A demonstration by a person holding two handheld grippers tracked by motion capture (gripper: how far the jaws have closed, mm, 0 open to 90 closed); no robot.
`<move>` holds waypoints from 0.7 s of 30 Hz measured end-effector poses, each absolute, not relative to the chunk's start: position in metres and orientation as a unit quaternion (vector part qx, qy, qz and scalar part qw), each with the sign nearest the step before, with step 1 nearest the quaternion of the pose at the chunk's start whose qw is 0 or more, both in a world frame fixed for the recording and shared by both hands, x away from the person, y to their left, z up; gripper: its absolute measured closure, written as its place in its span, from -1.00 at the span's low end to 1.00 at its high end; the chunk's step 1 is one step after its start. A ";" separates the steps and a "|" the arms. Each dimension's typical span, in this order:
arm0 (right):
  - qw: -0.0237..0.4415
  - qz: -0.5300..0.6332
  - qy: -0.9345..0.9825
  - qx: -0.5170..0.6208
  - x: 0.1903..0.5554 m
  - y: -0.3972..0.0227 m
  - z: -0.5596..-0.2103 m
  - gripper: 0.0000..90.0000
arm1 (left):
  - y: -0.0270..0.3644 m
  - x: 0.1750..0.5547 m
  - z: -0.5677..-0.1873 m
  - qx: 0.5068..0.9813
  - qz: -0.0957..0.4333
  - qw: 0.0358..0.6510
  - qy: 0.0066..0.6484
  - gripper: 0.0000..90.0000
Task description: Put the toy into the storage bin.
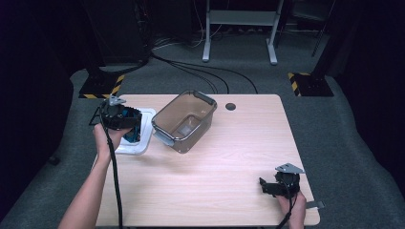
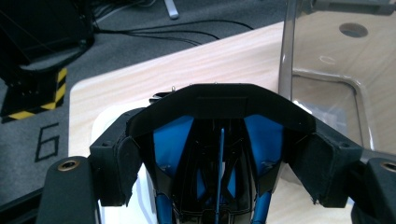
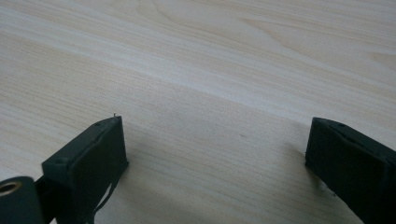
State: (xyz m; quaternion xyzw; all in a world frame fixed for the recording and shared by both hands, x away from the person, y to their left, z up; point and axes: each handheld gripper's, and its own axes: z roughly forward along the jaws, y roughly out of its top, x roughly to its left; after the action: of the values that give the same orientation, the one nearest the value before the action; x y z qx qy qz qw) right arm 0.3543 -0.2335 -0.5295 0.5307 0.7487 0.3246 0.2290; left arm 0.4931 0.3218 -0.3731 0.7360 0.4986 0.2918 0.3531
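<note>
Nearest me, my right gripper [image 1: 273, 187] rests at five o'clock on the wooden table [image 1: 229, 162], jaws spread wide over bare wood. My left gripper [image 1: 125, 125], at nine o'clock, is clenched on a black-and-blue shoe [image 2: 219, 154] — its pads press the sides — above a white lid [image 1: 145, 138], with the clear plastic box [image 1: 184, 121] just beside, toward three o'clock.

Black-and-blue shoe [image 2: 219, 154] held in the left claw [image 2: 219, 163] above white lid [image 1: 143, 143].
</note>
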 end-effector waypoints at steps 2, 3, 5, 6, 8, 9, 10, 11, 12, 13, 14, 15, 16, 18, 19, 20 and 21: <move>0.229 0.325 0.749 0.531 0.354 -0.233 -0.529 -0.90 | 0.321 0.497 -0.371 0.734 0.292 0.354 0.499 -0.45; 0.229 0.325 0.749 0.531 0.354 -0.233 -0.529 -0.90 | 0.321 0.498 -0.370 0.734 0.294 0.353 0.500 -0.45; 0.229 0.325 0.749 0.531 0.354 -0.233 -0.529 -0.90 | 0.320 0.501 -0.368 0.735 0.298 0.352 0.497 -0.45; 0.229 0.325 0.749 0.531 0.354 -0.233 -0.529 -0.90 | 0.319 0.503 -0.368 0.732 0.300 0.353 0.499 -0.45; 0.229 0.325 0.749 0.531 0.354 -0.233 -0.529 -0.90 | 0.319 0.504 -0.366 0.732 0.297 0.352 0.501 -0.45; 0.229 0.325 0.749 0.531 0.354 -0.234 -0.530 -0.90 | 0.318 0.508 -0.365 0.732 0.300 0.352 0.500 -0.45; 0.229 0.325 0.749 0.531 0.354 -0.234 -0.529 -0.90 | 0.318 0.509 -0.364 0.734 0.301 0.349 0.498 -0.44; 0.229 0.325 0.749 0.531 0.354 -0.234 -0.530 -0.90 | 0.317 0.510 -0.364 0.731 0.301 0.351 0.501 -0.45; 0.229 0.325 0.749 0.531 0.354 -0.234 -0.529 -0.90 | 0.317 0.512 -0.363 0.732 0.305 0.350 0.498 -0.44; 0.229 0.325 0.749 0.531 0.354 -0.233 -0.529 -0.90 | 0.316 0.513 -0.362 0.732 0.306 0.349 0.499 -0.45; 0.229 0.325 0.749 0.531 0.354 -0.234 -0.529 -0.90 | 0.315 0.515 -0.362 0.730 0.304 0.350 0.502 -0.45; 0.229 0.325 0.749 0.531 0.354 -0.233 -0.529 -0.90 | 0.314 0.516 -0.361 0.728 0.305 0.351 0.503 -0.44; 0.229 0.325 0.749 0.531 0.354 -0.234 -0.529 -0.90 | 0.314 0.518 -0.360 0.727 0.307 0.353 0.503 -0.45; 0.229 0.325 0.749 0.531 0.354 -0.233 -0.529 -0.90 | 0.313 0.521 -0.358 0.727 0.310 0.350 0.503 -0.45; 0.229 0.325 0.749 0.531 0.354 -0.233 -0.529 -0.90 | 0.313 0.521 -0.358 0.727 0.310 0.350 0.503 -0.45; 0.229 0.325 0.749 0.531 0.354 -0.233 -0.529 -0.90 | 0.312 0.523 -0.355 0.728 0.316 0.347 0.499 -0.45; 0.229 0.325 0.749 0.531 0.354 -0.233 -0.529 -0.90 | 0.311 0.525 -0.354 0.726 0.317 0.350 0.501 -0.45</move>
State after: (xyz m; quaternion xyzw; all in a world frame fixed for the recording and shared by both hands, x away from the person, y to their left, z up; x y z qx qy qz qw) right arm 0.3543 -0.2335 -0.5295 0.5310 0.7485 0.3247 0.2288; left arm 0.5247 0.3108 -0.3540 0.7257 0.5007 0.3167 0.3499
